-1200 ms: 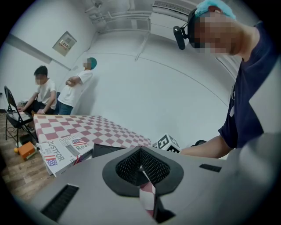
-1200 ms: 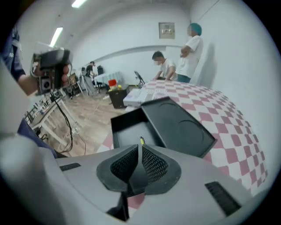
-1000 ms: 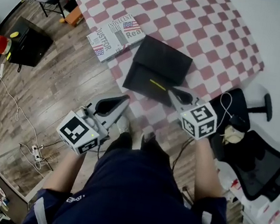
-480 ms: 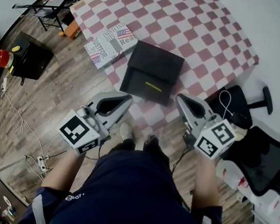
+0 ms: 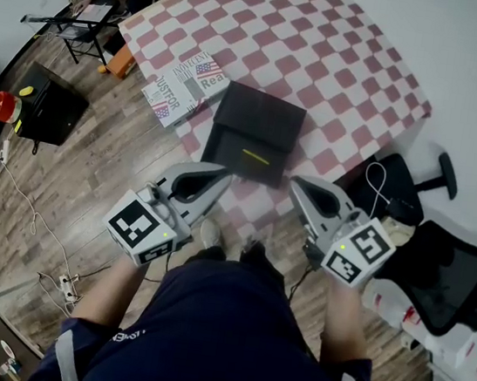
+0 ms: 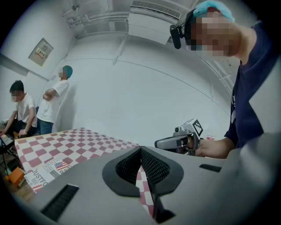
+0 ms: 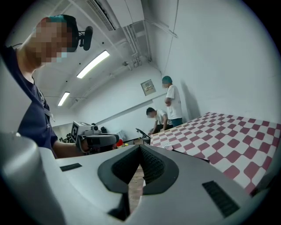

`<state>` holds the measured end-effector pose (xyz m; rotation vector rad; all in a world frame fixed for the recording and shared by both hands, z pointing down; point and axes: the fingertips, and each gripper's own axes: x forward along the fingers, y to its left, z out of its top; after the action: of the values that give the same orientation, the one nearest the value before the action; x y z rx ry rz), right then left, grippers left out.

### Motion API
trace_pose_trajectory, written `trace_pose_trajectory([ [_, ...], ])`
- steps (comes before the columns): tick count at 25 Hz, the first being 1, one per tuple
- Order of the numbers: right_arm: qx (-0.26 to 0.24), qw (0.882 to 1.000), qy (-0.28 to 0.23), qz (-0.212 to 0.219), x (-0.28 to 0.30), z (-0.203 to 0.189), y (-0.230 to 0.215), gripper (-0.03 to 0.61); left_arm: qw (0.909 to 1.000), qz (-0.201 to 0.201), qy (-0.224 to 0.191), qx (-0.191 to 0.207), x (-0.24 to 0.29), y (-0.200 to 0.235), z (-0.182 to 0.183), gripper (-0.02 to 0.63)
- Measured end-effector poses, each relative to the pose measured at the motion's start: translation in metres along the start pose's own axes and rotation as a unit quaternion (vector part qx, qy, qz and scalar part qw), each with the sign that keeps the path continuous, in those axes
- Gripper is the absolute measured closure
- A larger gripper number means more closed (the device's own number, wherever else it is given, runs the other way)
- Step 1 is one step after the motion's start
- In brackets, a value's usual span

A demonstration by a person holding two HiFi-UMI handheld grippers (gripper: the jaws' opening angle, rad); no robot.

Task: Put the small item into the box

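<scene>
Head view shows an open black rectangular box (image 5: 258, 113) on a red-and-white checked cloth (image 5: 328, 57) just ahead of both claws, with a thin yellow stick-like item (image 5: 255, 157) inside it. Behind it, the left claw (image 5: 221, 176) and the right claw (image 5: 297, 186) are each pressed together, pinching nothing.

Before you, a red-and-white checked cloth (image 5: 328, 57) is spread out flat, its near edge meeting the wooden floor (image 5: 91, 173). The black box (image 5: 257, 122) lies on the cloth close to that edge. A newspaper (image 5: 183, 85) lies just left of it, overlapping cloth and floor. On the floor to your left lie a black case (image 5: 48, 106) and a cable (image 5: 27, 191).
</scene>
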<state>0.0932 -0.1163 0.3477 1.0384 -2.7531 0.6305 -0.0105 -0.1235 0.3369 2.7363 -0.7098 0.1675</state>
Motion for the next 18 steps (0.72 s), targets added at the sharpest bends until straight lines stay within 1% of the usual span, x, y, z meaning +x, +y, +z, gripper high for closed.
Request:
trace_pose_trajectory([
  [10,-0.002,1.0,0.012,0.001,0.004,-0.003,0.003,0.561,1.0,0.0,-0.001,0.002,-0.001,-0.001,-0.002,0.581],
  [18,-0.001,0.999,0.033,-0.001,0.01,-0.014,0.002,0.561,0.9999,0.003,-0.004,-0.009,-0.003,0.001,-0.004,0.581],
])
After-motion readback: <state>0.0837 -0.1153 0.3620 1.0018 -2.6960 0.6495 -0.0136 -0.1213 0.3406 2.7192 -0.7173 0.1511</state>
